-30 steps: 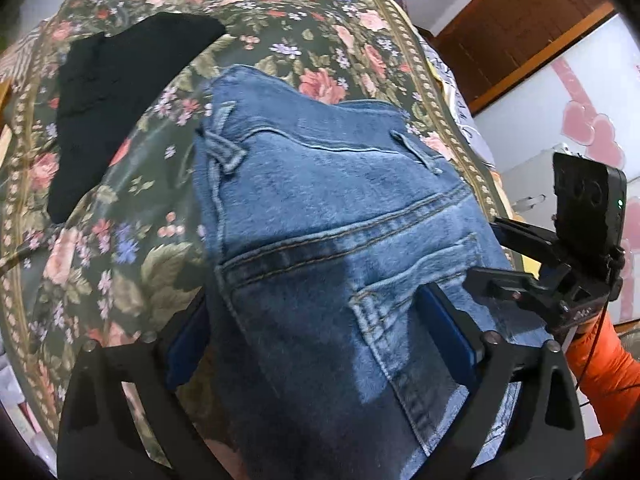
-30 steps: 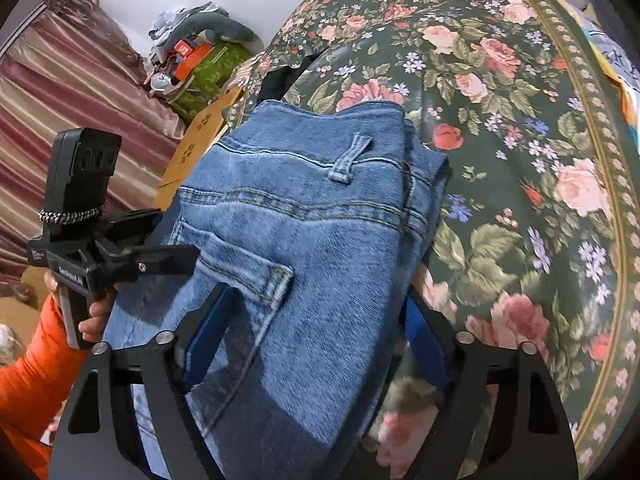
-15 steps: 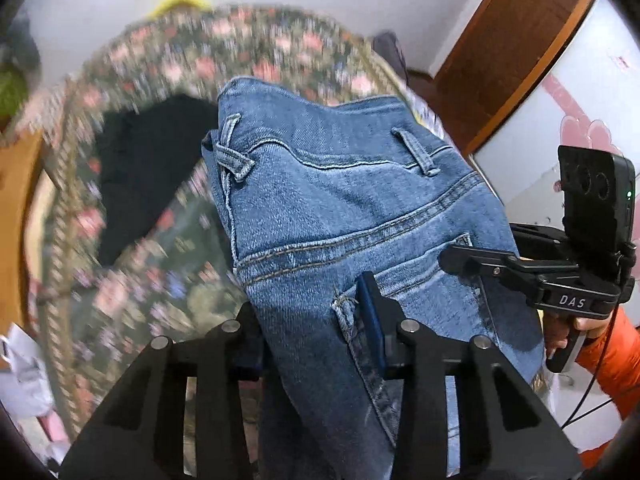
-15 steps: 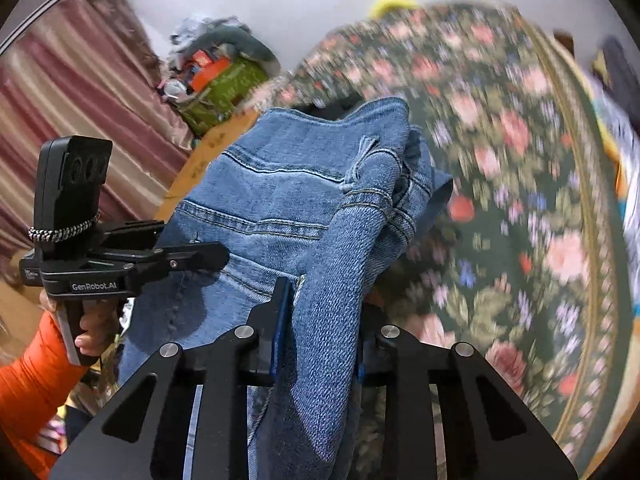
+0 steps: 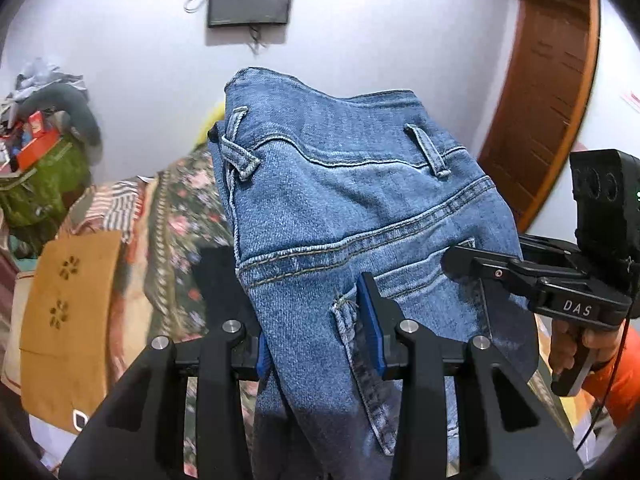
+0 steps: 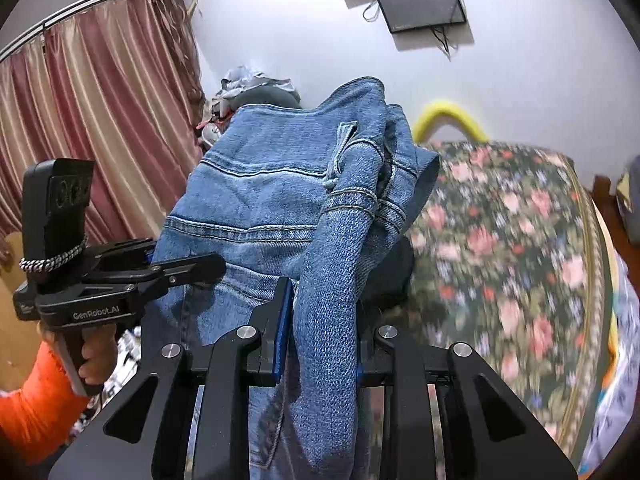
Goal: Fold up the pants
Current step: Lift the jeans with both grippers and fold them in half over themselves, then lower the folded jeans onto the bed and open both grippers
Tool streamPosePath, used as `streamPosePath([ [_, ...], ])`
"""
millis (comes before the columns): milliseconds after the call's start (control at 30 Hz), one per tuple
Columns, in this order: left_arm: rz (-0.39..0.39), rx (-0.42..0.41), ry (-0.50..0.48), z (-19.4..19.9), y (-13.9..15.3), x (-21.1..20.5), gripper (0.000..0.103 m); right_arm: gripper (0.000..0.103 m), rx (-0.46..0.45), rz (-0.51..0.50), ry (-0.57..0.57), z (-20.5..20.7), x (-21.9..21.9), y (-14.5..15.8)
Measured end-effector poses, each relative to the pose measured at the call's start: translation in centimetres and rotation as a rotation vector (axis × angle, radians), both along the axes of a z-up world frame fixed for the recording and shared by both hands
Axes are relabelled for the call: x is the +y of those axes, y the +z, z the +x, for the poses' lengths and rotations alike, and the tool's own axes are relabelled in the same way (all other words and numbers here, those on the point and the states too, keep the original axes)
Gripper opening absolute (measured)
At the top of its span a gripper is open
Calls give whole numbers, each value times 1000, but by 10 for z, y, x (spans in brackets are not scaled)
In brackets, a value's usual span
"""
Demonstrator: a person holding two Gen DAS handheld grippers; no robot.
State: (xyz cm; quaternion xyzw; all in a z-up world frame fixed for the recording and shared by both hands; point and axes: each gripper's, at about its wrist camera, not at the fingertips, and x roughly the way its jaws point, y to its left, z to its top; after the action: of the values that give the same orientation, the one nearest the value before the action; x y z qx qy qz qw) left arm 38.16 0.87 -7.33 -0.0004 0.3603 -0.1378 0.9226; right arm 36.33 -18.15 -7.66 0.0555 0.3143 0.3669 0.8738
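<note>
Blue denim jeans (image 5: 340, 208) hang lifted in the air above the floral bed, waistband and belt loops at the top. My left gripper (image 5: 316, 340) is shut on a bunch of the denim near the back pocket, blue pads pressing both sides. My right gripper (image 6: 320, 336) is shut on the folded side edge of the jeans (image 6: 280, 192). In the left wrist view the right gripper (image 5: 480, 268) shows at the right against the denim. The left gripper (image 6: 192, 268) shows at the left in the right wrist view. The lower legs are hidden below the frames.
A bed with a dark floral cover (image 6: 512, 240) lies below and right. A black garment (image 5: 216, 280) rests on it under the jeans. A cluttered pile (image 5: 44, 148) stands by the white wall; red-gold curtains (image 6: 100, 120) hang left. A wooden door (image 5: 548, 80) is right.
Both grippers closed from wide open onto the jeans and rose with them, lifting the denim off the bed. The views tilted up from the bed to the wall.
</note>
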Motion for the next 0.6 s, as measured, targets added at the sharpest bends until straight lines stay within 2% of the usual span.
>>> streamPosePath([
  [100,2,19,30,31,-11,16,37,22,5,-17,4,33,18,-10],
  [300,-27,80,90,89,-54,47,38,22,27,-86,1,92,52,-39],
  [433,-32,134,119,128,-93,64,37,22,82,-107,-6,132,70,-71],
  [600,-60,236,156,166,-149,81,38,22,163,-197,-7,169,91,-116],
])
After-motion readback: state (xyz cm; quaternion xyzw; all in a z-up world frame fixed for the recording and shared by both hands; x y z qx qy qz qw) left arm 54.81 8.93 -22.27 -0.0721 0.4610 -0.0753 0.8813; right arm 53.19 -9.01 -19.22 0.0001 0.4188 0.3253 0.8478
